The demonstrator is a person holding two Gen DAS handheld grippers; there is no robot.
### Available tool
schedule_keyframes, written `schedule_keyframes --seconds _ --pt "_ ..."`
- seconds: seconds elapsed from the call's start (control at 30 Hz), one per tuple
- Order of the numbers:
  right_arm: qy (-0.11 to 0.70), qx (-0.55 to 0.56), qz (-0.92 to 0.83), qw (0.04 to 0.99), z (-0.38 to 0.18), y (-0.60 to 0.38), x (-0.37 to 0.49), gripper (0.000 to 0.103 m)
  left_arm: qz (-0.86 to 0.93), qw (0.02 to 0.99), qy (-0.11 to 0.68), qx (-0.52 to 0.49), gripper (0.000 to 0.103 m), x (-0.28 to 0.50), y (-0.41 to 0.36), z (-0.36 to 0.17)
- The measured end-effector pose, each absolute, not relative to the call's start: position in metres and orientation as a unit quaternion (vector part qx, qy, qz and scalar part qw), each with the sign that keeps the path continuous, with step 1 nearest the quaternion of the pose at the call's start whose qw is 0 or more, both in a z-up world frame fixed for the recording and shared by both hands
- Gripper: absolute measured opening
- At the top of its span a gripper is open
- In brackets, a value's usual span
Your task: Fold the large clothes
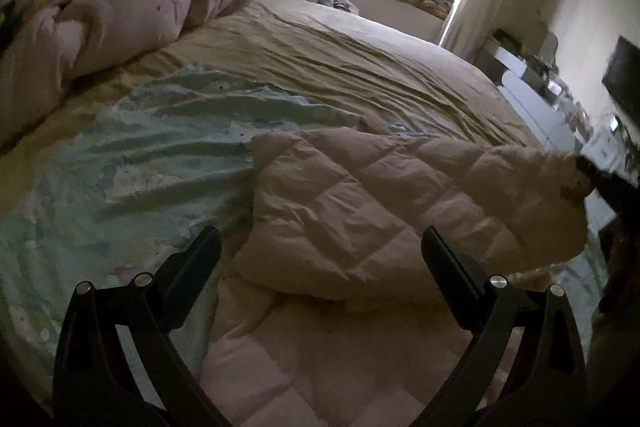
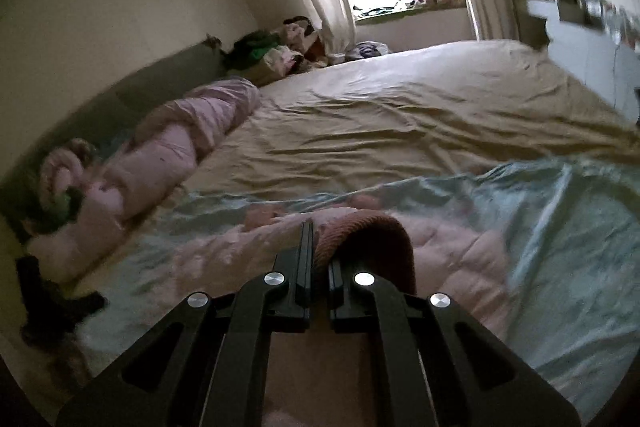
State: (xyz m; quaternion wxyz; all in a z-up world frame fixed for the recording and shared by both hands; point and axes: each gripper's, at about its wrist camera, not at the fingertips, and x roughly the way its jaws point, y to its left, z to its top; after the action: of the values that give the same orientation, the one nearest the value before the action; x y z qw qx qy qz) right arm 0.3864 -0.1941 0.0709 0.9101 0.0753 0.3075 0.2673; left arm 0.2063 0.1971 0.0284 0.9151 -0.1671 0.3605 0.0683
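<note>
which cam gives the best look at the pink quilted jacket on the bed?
Left wrist view. The pink quilted jacket fills the middle of the frame, quilting clear, one part lifted at the right by the right gripper. The right wrist view shows only a blurred stretch of it behind the ribbed cuff clamped in that shut gripper.

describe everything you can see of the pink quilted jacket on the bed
The jacket is pale pink and puffy, stitched into diamond-shaped quilted panels, like a padded down coat. It lies crumpled on a light blue-green printed sheet over the tan bedding. One part is lifted off the bed: the right gripper has its jaws shut on a darker pink ribbed knit cuff. The left gripper hangs open above the jacket, not touching it.
</note>
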Motion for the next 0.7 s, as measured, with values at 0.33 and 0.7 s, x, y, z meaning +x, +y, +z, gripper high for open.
schedule_keyframes --seconds 0.33,0.7 --pt "0.357 0.065 0.229 0.903 0.022 -0.192 0.409 0.005 0.056 0.909 0.382 -0.155 0.094 0.248 0.189 0.016" --pt "0.369 0.049 0.213 0.903 0.016 -0.189 0.408 0.008 0.044 0.898 0.418 -0.132 0.068 0.28 0.167 -0.025"
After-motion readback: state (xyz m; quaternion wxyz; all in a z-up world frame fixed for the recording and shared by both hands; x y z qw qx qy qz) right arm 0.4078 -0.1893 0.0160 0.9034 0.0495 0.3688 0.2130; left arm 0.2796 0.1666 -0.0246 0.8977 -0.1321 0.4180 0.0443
